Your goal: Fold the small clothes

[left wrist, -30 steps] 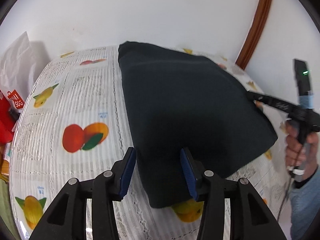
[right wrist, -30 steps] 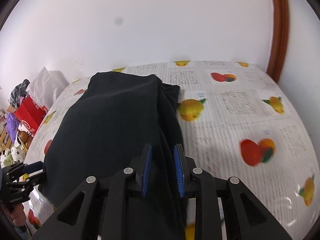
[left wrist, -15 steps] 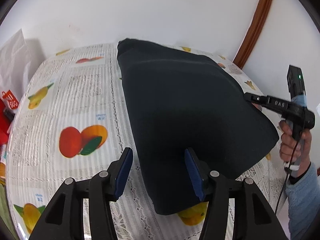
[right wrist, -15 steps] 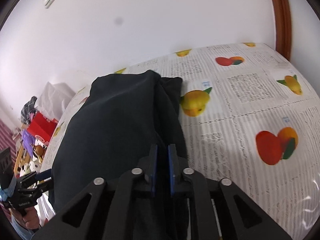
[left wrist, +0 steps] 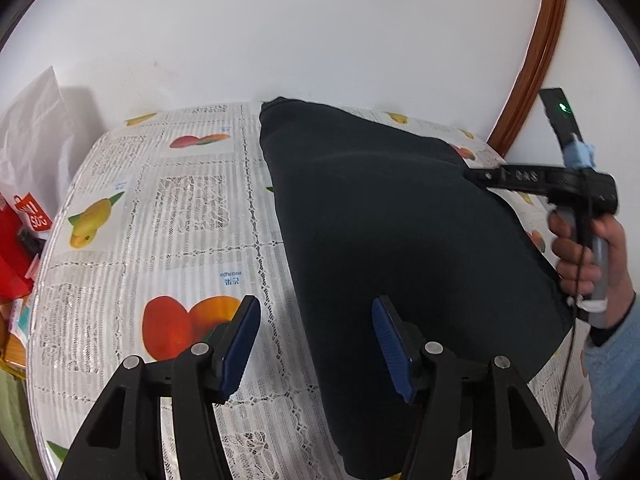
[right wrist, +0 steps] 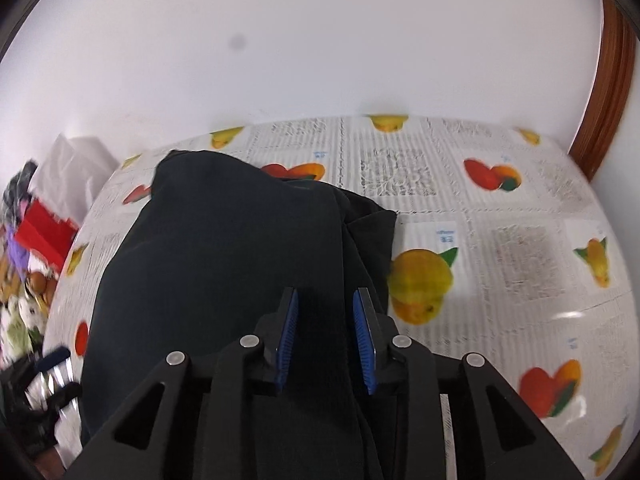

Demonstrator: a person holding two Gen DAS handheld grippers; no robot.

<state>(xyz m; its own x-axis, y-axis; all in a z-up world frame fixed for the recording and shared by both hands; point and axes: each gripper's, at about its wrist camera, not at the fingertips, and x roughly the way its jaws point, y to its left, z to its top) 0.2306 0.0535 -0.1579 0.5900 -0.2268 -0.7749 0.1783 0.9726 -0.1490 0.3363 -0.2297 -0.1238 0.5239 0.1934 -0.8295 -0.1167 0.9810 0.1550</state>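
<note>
At the far left of the left wrist view a white bag (left wrist: pixel 34 136) and a red bag (left wrist: pixel 18 236) stand beside the bench (left wrist: pixel 168 216), which has a cloth printed with fruit. The left gripper (left wrist: pixel 316 338) hovers above the near edge of the bench, its jaws wide apart and holding nothing; the left edge of the dark garment (left wrist: pixel 400 240) lies between them below. The garment is spread folded on the middle of the bench, reaching from the wall side to the near edge. At its right side the right gripper (left wrist: pixel 472 176) touches the fabric edge, held by the right hand (left wrist: pixel 580 248).

In the right wrist view the garment (right wrist: pixel 224 264) lies left of center, with a yellow fruit print (right wrist: pixel 420 284) just beside it. The right gripper (right wrist: pixel 325 340) has its jaws partly open, and a fold of the fabric lies between them, not pinched.
</note>
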